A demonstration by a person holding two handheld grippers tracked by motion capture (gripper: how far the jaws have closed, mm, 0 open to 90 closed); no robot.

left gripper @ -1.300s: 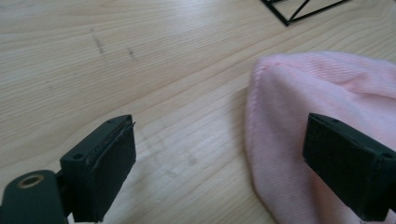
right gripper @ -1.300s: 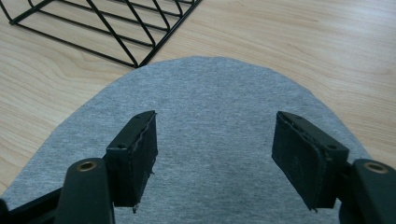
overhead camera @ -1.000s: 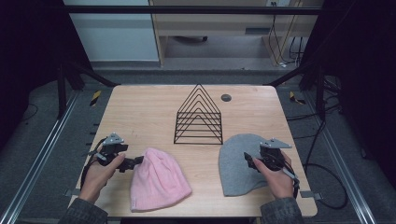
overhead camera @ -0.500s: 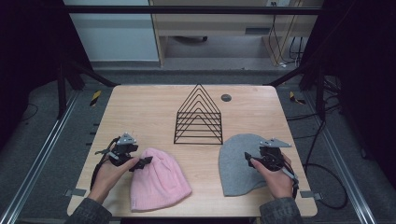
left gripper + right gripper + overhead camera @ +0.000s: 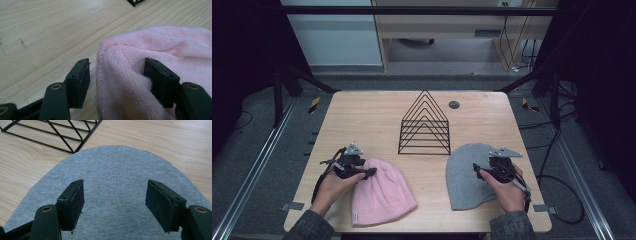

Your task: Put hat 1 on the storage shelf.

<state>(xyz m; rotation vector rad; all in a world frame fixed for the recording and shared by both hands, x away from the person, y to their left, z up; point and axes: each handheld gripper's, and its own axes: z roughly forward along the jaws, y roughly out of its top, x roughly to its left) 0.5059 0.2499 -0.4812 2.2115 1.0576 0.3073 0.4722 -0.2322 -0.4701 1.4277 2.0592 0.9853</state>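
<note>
A pink knit beanie (image 5: 384, 192) lies flat at the table's front left, and a grey beanie (image 5: 464, 175) lies at the front right. My left gripper (image 5: 368, 172) sits at the pink beanie's crown (image 5: 155, 45). Its jaws have just been closing with a fold of the crown between them. One pad (image 5: 160, 77) touches the knit; the other pad (image 5: 78, 80) stands a little clear of it. My right gripper (image 5: 476, 169) rests over the grey beanie (image 5: 115, 170), its jaws wide apart above the flat fabric and gripping nothing.
A black wire rack (image 5: 424, 125) shaped like nested triangles stands at the middle of the wooden table (image 5: 372, 120), behind both hats; its base (image 5: 62, 132) lies just beyond the grey beanie. A small dark round disc (image 5: 454, 104) sits behind the rack.
My left gripper has moved right and down onto the pink beanie's crown, and its jaws have narrowed around the fabric. The right gripper has stayed over the grey beanie.
</note>
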